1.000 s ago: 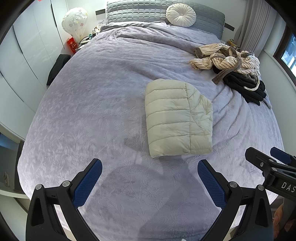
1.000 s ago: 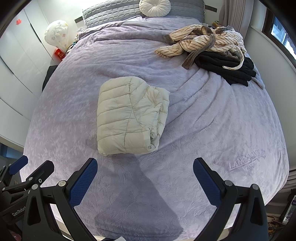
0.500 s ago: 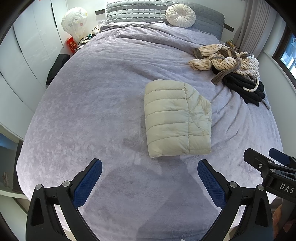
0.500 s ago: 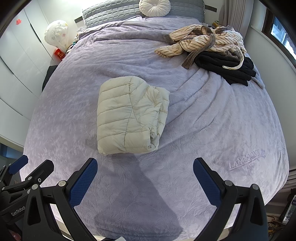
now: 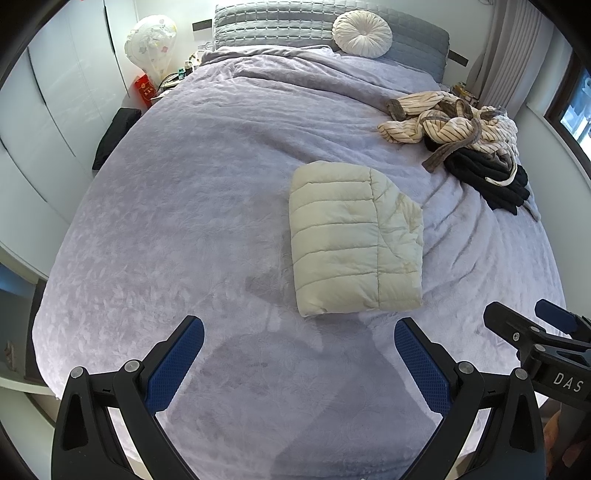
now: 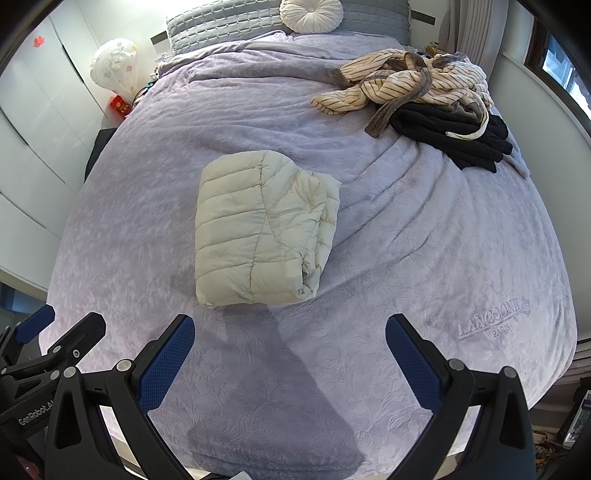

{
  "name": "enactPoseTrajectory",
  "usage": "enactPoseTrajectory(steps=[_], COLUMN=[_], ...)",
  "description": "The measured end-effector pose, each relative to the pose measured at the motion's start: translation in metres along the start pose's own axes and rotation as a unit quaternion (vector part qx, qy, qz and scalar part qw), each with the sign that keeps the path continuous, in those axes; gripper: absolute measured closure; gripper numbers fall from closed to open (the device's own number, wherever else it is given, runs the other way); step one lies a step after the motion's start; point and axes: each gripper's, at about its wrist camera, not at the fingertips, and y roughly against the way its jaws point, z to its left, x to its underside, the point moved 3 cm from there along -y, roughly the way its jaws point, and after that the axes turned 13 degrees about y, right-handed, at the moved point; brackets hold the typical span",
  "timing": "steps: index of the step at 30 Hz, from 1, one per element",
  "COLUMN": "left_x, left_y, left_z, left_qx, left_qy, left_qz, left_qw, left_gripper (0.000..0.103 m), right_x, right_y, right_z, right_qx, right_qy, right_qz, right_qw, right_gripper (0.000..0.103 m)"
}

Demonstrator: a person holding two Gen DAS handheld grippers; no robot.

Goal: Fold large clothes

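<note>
One puffy quilted jacket, folded rectangular.

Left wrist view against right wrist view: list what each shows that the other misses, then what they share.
Only the left wrist view shows the right gripper entering from the right, open. Only the right wrist view shows the embroidered brand lettering on the bedspread, and the left gripper at its left edge, open. Both show the folded cream puffer jacket lying on the lavender bedspread, the unfolded striped robe on dark clothes, and the round white cushion.
</note>
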Motion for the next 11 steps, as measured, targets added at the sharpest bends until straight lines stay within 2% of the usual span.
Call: enactPoseTrajectory(steps=[11], left_x=[-0.0024], left_y=[0.0048], left_z=[-0.0023], left_qx=[0.003], left_qy=[-0.003], left_qz=[-0.01], left_qw=[0.9999], left_gripper=[0.0], right_x=[0.001], right_y=[-0.0013], right_z=[0.0018], right_qx=[0.0], right_qy=[0.0], right_qz=[0.002], right_qw=[1.0], right_gripper=[0.0])
